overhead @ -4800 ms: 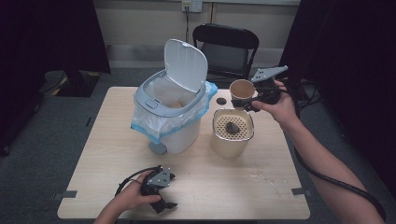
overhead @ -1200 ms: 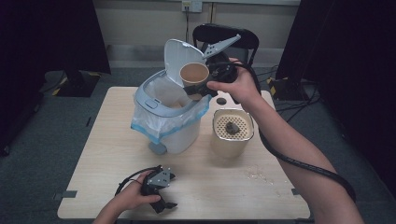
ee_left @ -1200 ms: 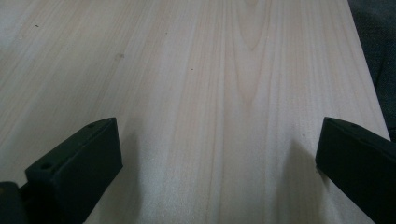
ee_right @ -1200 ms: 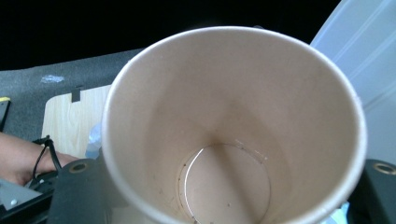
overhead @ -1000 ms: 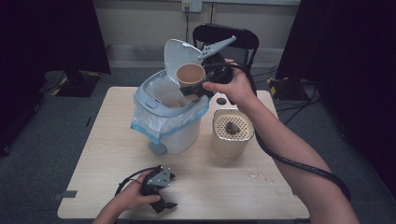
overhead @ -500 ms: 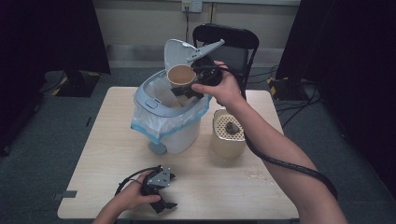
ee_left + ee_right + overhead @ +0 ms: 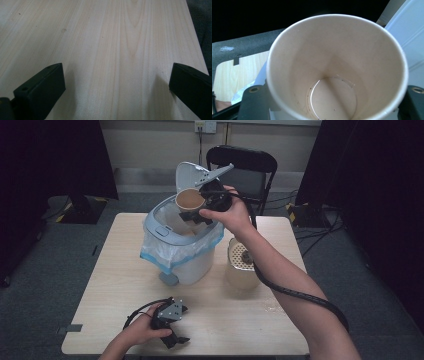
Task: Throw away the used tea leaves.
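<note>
My right gripper (image 7: 196, 213) is shut on an empty brown paper cup (image 7: 190, 200) and holds it above the open mouth of a white waste bin (image 7: 181, 251) lined with a clear bag. In the right gripper view the paper cup (image 7: 337, 72) sits between the two jaws, its inside bare apart from a few dark specks. My left gripper (image 7: 176, 325) rests on the table near the front edge, jaws wide apart. The left gripper view has bare wood between its fingers (image 7: 41, 91).
The bin's lid (image 7: 192, 175) stands raised at the back. A cream canister (image 7: 242, 267) with a perforated insert and a dark lump inside stands right of the bin. A black folding chair (image 7: 242, 167) is behind the wooden table (image 7: 115, 275).
My right hand has carried the cup leftward and slightly down, from beside the lid to over the bin's opening. The left gripper has not moved.
</note>
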Demonstrator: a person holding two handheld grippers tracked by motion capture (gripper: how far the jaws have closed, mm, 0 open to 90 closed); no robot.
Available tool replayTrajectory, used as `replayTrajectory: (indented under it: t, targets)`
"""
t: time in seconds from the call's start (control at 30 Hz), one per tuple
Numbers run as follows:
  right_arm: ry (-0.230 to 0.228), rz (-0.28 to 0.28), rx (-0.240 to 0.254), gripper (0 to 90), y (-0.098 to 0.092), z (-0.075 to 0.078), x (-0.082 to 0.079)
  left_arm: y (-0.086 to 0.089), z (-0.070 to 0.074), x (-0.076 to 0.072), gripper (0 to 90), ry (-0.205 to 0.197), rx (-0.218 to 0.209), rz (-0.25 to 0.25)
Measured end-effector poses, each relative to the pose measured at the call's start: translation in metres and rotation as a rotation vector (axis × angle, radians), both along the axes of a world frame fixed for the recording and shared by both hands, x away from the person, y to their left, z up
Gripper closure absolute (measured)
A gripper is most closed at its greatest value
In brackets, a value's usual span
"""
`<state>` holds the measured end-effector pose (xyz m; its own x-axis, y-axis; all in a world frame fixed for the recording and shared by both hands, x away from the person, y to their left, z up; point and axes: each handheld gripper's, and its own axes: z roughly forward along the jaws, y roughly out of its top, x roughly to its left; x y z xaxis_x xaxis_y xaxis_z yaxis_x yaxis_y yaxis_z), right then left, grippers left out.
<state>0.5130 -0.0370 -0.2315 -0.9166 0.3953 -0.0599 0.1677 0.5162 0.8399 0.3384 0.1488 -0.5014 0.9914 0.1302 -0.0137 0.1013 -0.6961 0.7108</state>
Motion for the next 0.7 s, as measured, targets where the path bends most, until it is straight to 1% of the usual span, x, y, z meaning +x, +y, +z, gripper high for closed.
replayTrajectory:
  t: [0.07, 0.1, 0.13, 0.4, 0.47, 0.7]
  targets:
    - [0.003, -0.004, -0.001, 27.2, 0.002, -0.002, 0.001, 0.001, 0.0, 0.0, 0.0, 0.002, 0.013, 0.002]
    - [-0.002, -0.004, -0.005, 27.2, 0.003, -0.002, 0.002, 0.0, 0.0, 0.0, 0.0, 0.0, -0.006, -0.002]
    - [0.001, -0.006, -0.006, 27.2, 0.004, -0.003, 0.002, 0.0, -0.001, 0.0, 0.0, 0.004, -0.015, -0.004]
    - [-0.018, -0.017, -0.019, 27.2, 0.011, -0.006, 0.006, 0.0, -0.001, 0.0, 0.0, 0.003, -0.015, -0.006]
    - [-0.008, -0.023, -0.018, 27.2, 0.012, -0.007, 0.008, 0.0, -0.001, 0.0, 0.0, 0.003, -0.015, -0.006]
    - [0.0, -0.03, -0.017, 27.0, 0.016, -0.012, 0.013, 0.0, -0.001, 0.0, 0.0, 0.004, -0.016, -0.006]
